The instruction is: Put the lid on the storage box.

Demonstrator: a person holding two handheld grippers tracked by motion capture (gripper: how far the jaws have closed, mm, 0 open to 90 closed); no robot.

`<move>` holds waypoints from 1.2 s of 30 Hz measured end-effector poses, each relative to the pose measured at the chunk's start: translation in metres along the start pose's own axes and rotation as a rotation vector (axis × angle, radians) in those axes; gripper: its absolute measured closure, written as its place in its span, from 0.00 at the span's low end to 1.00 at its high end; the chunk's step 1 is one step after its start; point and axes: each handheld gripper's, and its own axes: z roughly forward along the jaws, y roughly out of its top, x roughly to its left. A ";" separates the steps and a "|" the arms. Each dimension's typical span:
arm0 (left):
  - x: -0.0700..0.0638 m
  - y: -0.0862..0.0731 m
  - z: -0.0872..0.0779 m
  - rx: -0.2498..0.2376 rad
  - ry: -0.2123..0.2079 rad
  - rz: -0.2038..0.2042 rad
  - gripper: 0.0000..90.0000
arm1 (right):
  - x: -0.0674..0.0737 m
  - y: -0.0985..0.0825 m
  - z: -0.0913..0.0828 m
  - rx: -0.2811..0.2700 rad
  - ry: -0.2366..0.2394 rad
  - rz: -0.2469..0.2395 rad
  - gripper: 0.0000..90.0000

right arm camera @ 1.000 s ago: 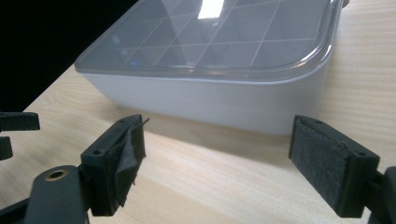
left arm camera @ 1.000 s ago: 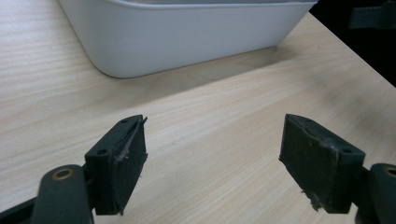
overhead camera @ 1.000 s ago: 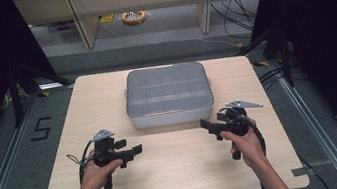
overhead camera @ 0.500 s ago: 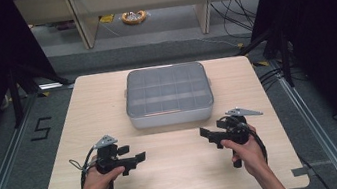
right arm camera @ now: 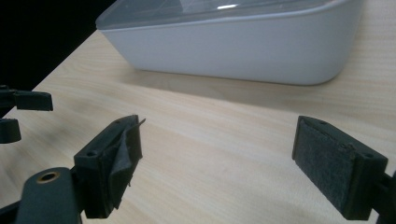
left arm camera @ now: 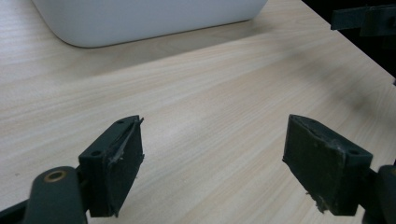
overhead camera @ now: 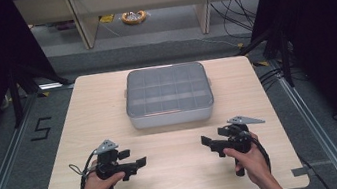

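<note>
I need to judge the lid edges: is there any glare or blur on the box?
High view: the box is sharp, its lid evenly lit, surroundings dark. Right gripper view: a bright glint on the lid, soft shadow beneath the box. Left gripper view: the box wall is bright and slightly soft.

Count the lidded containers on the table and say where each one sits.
1. A single white compartment box with a clear lid sits at the middle of the table, toward its far edge, beyond the left gripper and right gripper.
</note>
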 end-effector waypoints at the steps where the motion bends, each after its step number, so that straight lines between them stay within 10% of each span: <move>1: -0.001 -0.001 0.000 0.000 0.000 0.004 0.22 | 0.000 -0.002 0.000 -0.005 0.004 0.004 0.19; 21: -0.016 -0.019 -0.007 0.025 0.014 0.077 0.22 | 0.010 -0.030 -0.015 0.051 0.010 0.018 0.19; 36: -0.022 -0.032 -0.011 0.046 0.020 0.080 0.22 | 0.014 -0.047 -0.022 0.055 0.024 -0.071 0.19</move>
